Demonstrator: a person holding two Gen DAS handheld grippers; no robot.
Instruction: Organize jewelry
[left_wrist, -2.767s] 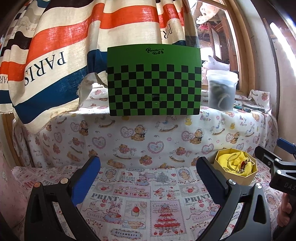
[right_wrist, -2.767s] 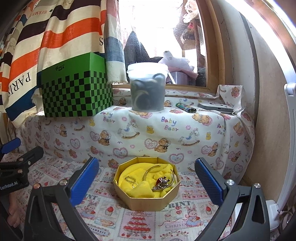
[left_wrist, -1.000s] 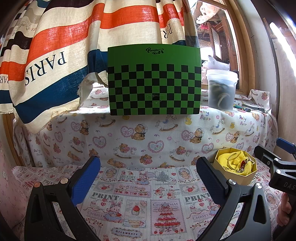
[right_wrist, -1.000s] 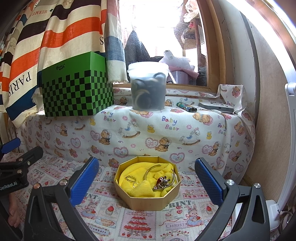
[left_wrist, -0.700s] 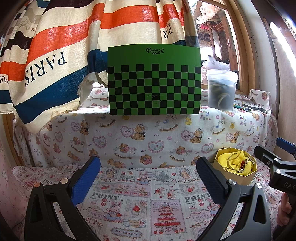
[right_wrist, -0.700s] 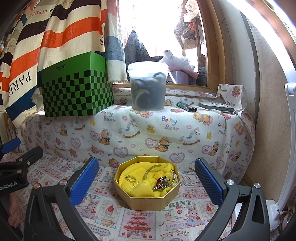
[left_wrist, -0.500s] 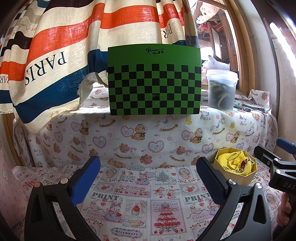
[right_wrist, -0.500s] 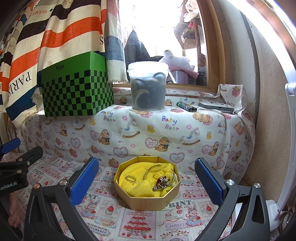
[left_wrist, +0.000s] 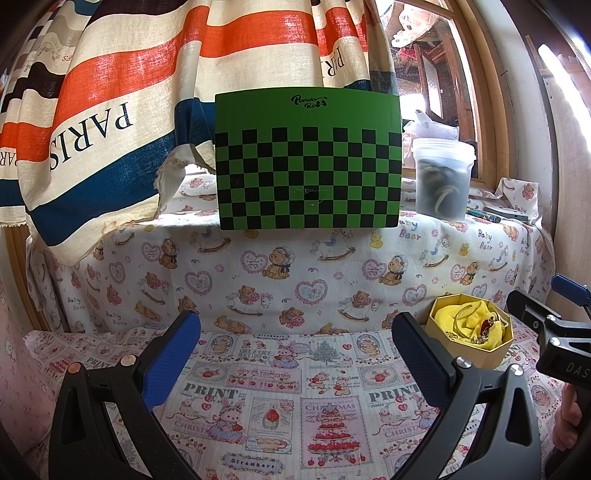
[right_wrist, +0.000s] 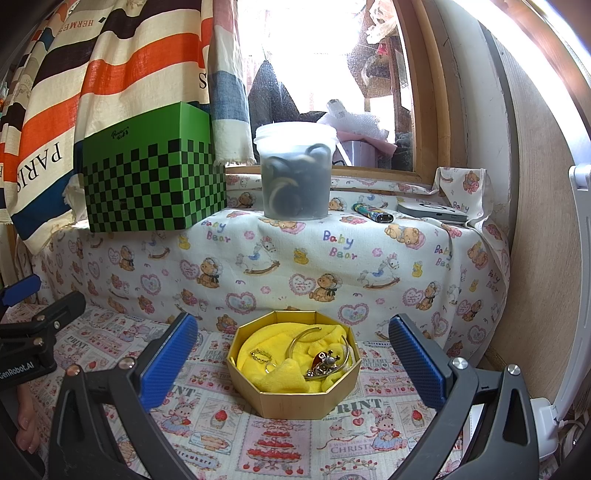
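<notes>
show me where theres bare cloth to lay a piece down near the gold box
Free: the printed cloth left of the octagonal gold box, toward the left gripper; also the strip before the box. Crowded: the shelf above, with the green checkered box, plastic tub, lighter.

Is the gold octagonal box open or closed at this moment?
Open. The gold octagonal box has no lid on it; its yellow cloth lining and the jewelry lying inside are plainly visible.

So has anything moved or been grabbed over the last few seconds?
Nothing visibly changed. Both the left gripper and right gripper are open and empty as before, and the gold octagonal cardboard box with its jewelry on yellow cloth sits untouched.
</notes>
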